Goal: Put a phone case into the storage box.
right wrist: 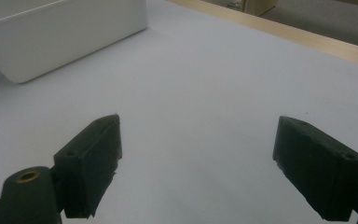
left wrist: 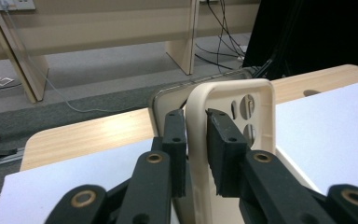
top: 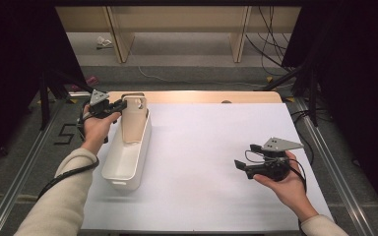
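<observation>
Your left gripper (left wrist: 196, 154) has its jaws clamped on the edge of a cream phone case (left wrist: 233, 112); one pad sits on the outside of the rim, the other on the inside. The case stands upright, camera cutouts near its top. In the high view the left gripper (top: 119, 105) holds the case (top: 133, 120) at the far end of a white bin (top: 126, 160), with the case's lower end down inside the bin and its top above the rim. Whether the case touches the bin floor cannot be told. Your left hand (top: 96, 129) wraps the gripper body, the grey plate on top, the cable trailing back along your sleeve.

Your right gripper (right wrist: 198, 163) has its jaws wide apart, nothing between them. They hang just above the white sheet (right wrist: 205, 88); contact with it cannot be told. A corner of the bin (right wrist: 60, 35) sits ahead at upper left in that view. In the high view the right gripper (top: 243, 167) is near the right front of the table, well apart from the bin, jaws pointing left toward it. Your right hand (top: 288, 184) holds it from below.

The bin lies lengthwise on the left part of the sheet (top: 211, 147). The sheet covers most of a wooden table (top: 202, 96), whose bare far edge shows beyond it. Past the table: grey floor, wooden legs, loose cables.
</observation>
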A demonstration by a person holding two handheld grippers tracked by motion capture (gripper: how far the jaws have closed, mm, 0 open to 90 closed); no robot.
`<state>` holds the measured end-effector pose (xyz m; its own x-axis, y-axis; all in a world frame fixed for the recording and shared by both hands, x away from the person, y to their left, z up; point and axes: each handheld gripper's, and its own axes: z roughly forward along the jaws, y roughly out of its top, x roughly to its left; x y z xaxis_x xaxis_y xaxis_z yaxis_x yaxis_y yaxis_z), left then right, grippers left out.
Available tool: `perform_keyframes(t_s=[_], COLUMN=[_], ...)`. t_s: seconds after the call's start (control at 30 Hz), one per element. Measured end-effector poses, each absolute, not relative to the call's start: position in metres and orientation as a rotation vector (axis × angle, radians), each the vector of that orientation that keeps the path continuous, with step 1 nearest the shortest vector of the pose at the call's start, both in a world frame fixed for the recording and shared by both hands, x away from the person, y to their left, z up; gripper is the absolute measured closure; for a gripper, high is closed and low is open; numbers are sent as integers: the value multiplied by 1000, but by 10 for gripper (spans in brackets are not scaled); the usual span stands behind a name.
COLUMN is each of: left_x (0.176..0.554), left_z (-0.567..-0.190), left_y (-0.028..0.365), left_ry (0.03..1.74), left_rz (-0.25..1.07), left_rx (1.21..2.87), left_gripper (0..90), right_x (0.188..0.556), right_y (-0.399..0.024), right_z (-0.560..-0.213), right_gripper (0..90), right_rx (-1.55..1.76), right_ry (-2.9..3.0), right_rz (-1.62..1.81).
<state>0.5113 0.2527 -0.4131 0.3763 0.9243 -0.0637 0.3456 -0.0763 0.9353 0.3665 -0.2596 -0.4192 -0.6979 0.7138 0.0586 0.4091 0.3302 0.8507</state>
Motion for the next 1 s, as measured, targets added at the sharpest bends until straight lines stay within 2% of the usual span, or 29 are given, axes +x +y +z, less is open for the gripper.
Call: perform_keyframes(t_s=[0.47,0.67,0.73,1.0], left_x=[509,504,502,490], left_z=[-418,-415,-413,-403], left_y=[256,257,258,259], left_ry=[1169,1157,1163,1186], left_rz=[736,737,729,705], left_rx=[1651,1636,1625,1637], left_gripper=[759,707,662,392], right_x=[367,366,367,366], right_y=[-260,-260,-260,-259], right_z=[-419,-419,-419,-419], right_gripper=[161,161,161,161], right_rx=[1002,1002,1002,1002], right_ry=[2275,2274,2273,2276], right_rz=[1309,1307,1307,1305])
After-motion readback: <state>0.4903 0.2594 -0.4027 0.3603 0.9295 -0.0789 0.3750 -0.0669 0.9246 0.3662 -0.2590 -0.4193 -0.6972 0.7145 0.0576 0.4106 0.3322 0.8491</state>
